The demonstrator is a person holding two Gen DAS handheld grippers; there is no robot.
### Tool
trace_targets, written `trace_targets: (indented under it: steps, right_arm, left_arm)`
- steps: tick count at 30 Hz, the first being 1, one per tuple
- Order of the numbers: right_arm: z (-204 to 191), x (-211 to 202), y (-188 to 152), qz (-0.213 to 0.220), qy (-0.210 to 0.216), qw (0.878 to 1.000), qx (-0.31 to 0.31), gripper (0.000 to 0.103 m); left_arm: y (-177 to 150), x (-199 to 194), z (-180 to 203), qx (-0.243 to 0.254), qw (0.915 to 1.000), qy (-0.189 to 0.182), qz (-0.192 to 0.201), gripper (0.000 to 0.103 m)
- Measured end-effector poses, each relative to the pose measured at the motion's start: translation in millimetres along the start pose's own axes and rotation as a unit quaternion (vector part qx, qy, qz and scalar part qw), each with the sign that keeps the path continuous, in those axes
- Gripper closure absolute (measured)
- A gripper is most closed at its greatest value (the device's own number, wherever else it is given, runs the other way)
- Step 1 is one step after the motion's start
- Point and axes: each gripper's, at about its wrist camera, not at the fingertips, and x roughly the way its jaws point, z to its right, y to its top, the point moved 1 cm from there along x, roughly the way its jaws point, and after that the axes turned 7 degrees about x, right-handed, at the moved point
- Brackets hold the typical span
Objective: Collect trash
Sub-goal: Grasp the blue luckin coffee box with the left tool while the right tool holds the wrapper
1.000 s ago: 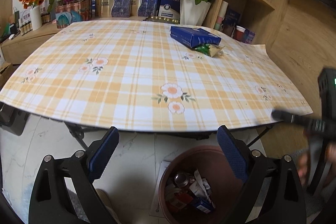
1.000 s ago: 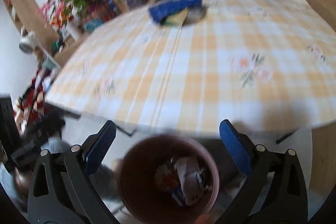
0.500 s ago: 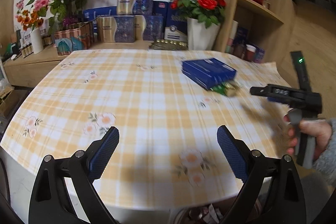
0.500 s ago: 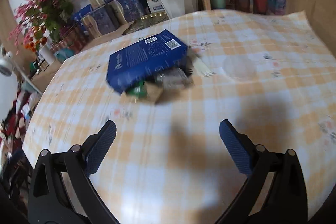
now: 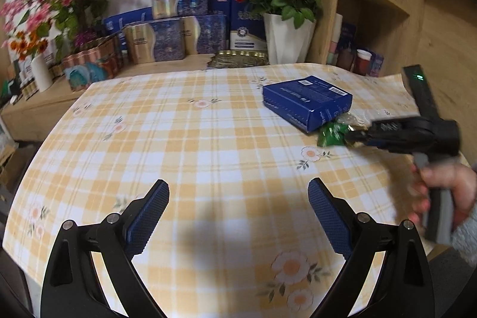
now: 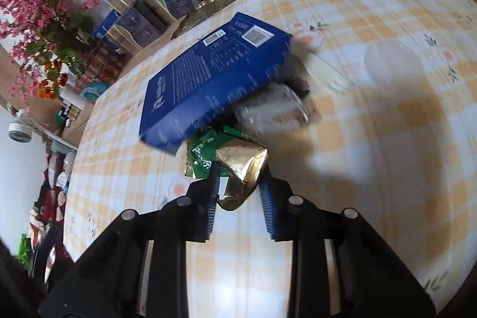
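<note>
- Our right gripper (image 6: 238, 187) has just been closing and now pinches the green-and-gold wrapper (image 6: 235, 166), which lies on the tablecloth (image 6: 387, 169), half under the blue box (image 6: 214, 73).
- Our left gripper (image 5: 238, 198) hangs spread wide and empty, farther off.

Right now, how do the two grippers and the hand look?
Left gripper: black frames with silver bolts and blue, ribbed pads. Right gripper: the same build; from the left camera it shows a black body, a grey handle and a small green light. The hand on it wears a grey knitted sleeve.
</note>
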Motion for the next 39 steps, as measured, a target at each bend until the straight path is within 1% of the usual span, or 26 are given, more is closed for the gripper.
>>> trace_targets:
  steps: [3,5,7,10,11,13,16,17,18,19,21,22,24,26,28,29,30,31,34,37,39]
  right_arm:
    - [12,-19,-13,0.003,0.003,1.0,-0.005,0.076]
    - [20,-34,-20,0.02,-0.009,0.999,-0.027,0.076]
    - [29,-50,-23,0.052,-0.025,0.997,-0.053,0.076]
    - [47,-67,-20,0.091,-0.056,0.992,-0.067,0.076]
    - [55,-73,-19,0.108,-0.073,0.989,-0.069,0.076]
    - [68,-80,-16,0.126,-0.097,0.985,-0.064,0.076]
    - [87,-86,-14,0.146,-0.104,0.983,-0.044,0.076]
    - [93,-84,-14,0.142,-0.103,0.984,-0.037,0.076]
    - [99,-83,-13,0.139,-0.102,0.985,-0.027,0.076]
    - [102,-85,-12,0.143,-0.097,0.985,-0.019,0.076]
    - [104,-85,-12,0.143,-0.096,0.985,-0.012,0.076]
    - [106,-83,-12,0.139,-0.093,0.986,-0.008,0.076]
    - [106,-84,-12,0.143,-0.087,0.986,-0.006,0.076]
    - [112,-83,-11,0.137,-0.077,0.987,0.004,0.076]
    - [117,-83,-9,0.136,-0.071,0.988,0.015,0.076]
    - [120,-83,-9,0.135,-0.066,0.988,0.024,0.076]
    - [122,-84,-8,0.134,-0.062,0.989,0.031,0.076]
    - [122,-84,-8,0.134,-0.061,0.989,0.033,0.076]
    - [121,-85,-10,0.135,-0.058,0.989,0.03,0.076]
    - [115,-84,-11,0.134,-0.059,0.989,0.011,0.076]
    - [111,-82,-11,0.132,-0.062,0.989,0.0,0.076]
  left_arm:
    - [16,16,19,0.03,0.9995,-0.011,-0.001,0.011]
    - [27,27,36,0.057,0.9982,-0.019,-0.004,0.011]
    - [38,38,54,0.084,0.9961,-0.025,-0.003,0.011]
    - [55,60,87,0.142,0.9889,-0.042,-0.005,0.011]
    - [60,69,97,0.162,0.9857,-0.046,-0.008,0.011]
    - [72,92,116,0.201,0.979,-0.033,-0.014,0.011]
    - [83,119,132,0.225,0.974,-0.018,-0.025,0.011]
    - [85,125,135,0.228,0.973,-0.015,-0.032,0.011]
    - [87,136,139,0.232,0.9716,-0.013,-0.047,0.011]
    - [89,145,141,0.236,0.9701,-0.008,-0.057,0.011]
    - [92,156,145,0.248,0.9665,0.008,-0.066,0.011]
    - [95,160,145,0.251,0.9656,0.013,-0.068,0.011]
    - [100,165,144,0.257,0.9639,0.022,-0.067,0.011]
    - [104,170,142,0.268,0.9601,0.032,-0.071,0.011]
    - [108,175,143,0.287,0.9542,0.04,-0.075,0.011]
    - [108,178,145,0.302,0.949,0.045,-0.078,0.011]
    - [107,179,147,0.311,0.9458,0.047,-0.082,0.011]
    - [106,182,150,0.326,0.9399,0.049,-0.088,0.011]
    - [106,190,156,0.356,0.9279,0.061,-0.093,0.011]
    - [110,199,159,0.367,0.9227,0.061,-0.103,0.011]
    - [113,208,162,0.376,0.9171,0.065,-0.114,0.011]
